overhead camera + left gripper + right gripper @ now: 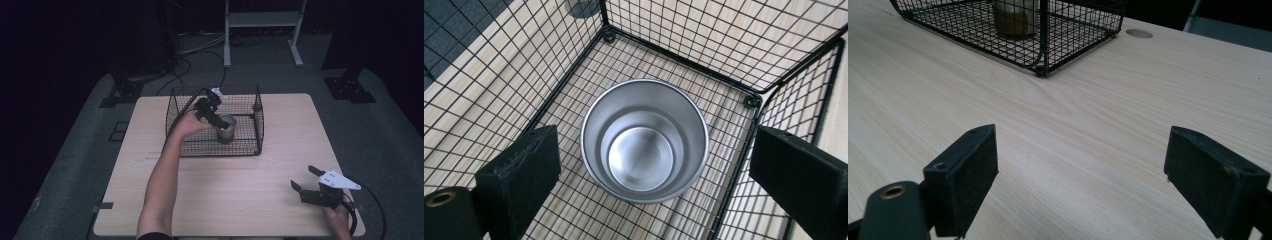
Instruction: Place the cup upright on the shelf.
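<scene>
Metal cup (644, 141) stands upright in the wire basket (574, 65), empty inside, between wide-open left tongs (659, 175); right tongs (1093, 180) gape empty

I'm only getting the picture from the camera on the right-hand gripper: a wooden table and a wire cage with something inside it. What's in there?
Observer: A metal cup, standing upright and empty inside the wire basket.
Operator: Is anything holding it?
Observer: No. The left gripper is over the cup with its jaws open, one on either side, neither touching it.
Operator: And where is my gripper compared to that?
Observer: The right gripper is open too, near the table's front right corner, well apart from the basket.
</scene>
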`<state>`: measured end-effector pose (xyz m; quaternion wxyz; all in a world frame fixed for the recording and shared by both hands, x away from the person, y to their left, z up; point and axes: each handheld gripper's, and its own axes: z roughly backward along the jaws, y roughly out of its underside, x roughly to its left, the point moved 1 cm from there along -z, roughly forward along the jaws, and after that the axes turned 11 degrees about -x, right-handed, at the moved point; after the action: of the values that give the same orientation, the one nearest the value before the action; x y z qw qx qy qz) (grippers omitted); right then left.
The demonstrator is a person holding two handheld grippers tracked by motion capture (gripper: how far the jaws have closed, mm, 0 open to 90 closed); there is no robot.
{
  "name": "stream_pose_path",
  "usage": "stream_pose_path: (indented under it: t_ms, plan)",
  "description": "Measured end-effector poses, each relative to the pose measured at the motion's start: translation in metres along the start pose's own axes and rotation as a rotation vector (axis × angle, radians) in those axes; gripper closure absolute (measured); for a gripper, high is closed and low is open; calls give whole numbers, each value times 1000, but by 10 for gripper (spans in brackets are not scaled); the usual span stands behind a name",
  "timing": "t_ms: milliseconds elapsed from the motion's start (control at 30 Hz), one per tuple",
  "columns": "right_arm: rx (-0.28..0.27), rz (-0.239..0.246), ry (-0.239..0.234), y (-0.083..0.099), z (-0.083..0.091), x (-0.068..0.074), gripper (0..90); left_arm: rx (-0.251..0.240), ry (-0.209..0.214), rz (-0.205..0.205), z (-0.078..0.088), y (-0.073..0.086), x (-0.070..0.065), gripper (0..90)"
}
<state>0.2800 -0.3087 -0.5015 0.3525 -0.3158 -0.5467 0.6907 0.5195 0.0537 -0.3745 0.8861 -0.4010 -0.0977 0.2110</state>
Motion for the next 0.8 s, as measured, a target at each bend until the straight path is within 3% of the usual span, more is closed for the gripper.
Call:
stream_pose_path:
  t_ms: [800]
  plan:
    - [16,19,11,0,-1,2,132,-116,16,-35,40,12,-26,58]
